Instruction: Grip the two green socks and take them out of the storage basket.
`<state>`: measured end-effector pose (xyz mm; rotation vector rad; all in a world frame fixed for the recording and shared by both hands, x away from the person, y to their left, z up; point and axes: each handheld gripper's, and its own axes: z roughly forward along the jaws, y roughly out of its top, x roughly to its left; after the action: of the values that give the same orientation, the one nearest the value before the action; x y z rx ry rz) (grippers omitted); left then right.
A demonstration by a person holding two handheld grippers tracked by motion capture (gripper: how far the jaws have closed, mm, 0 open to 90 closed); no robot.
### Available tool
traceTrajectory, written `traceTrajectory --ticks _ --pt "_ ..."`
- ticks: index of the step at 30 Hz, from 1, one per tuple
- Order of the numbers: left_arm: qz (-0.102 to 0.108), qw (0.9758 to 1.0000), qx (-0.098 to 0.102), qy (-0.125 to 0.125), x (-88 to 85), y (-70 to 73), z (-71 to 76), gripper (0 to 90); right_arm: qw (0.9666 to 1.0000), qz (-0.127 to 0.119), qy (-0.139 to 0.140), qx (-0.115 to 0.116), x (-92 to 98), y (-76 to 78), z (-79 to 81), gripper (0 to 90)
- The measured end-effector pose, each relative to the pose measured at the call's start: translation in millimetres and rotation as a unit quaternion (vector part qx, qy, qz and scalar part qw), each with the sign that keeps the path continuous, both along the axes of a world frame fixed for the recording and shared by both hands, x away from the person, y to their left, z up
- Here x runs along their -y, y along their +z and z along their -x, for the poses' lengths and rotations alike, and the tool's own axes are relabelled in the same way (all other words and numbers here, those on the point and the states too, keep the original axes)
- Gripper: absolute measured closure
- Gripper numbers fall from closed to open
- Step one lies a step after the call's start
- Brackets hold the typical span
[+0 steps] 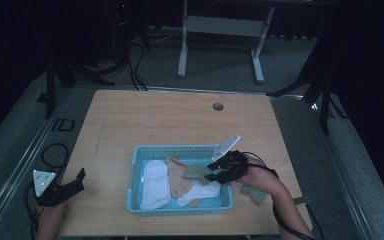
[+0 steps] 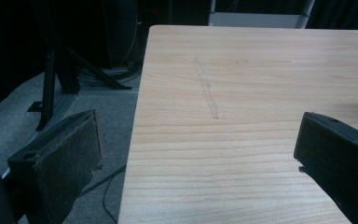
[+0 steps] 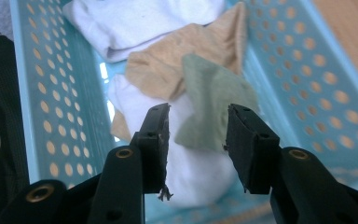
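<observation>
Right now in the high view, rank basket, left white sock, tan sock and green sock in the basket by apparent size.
1. basket
2. left white sock
3. tan sock, close to it, partly covered
4. green sock, partly hidden by the right gripper

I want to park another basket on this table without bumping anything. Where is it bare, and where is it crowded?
The far half of the table, between the blue basket and the small round hole, is bare, as is the strip between the basket and the left gripper. The near right is crowded: the right gripper hovers over the socks, and a green sock lies beside the basket.
</observation>
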<state>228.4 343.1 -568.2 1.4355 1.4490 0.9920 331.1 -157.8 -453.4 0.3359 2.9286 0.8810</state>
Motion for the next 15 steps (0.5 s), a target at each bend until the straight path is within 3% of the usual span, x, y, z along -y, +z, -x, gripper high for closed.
traceTrajectory --ticks 8,15 --pt "0.000 1.0000 0.000 0.000 -0.1 0.0 0.1 0.3 0.9992 0.038 0.014 0.002 -19.5 -17.6 -1.2 58.2" --pt "0.001 1.0000 0.001 0.001 -0.1 0.0 0.1 0.3 0.9983 0.054 0.018 0.007 -30.3 -27.4 -6.5 57.0"
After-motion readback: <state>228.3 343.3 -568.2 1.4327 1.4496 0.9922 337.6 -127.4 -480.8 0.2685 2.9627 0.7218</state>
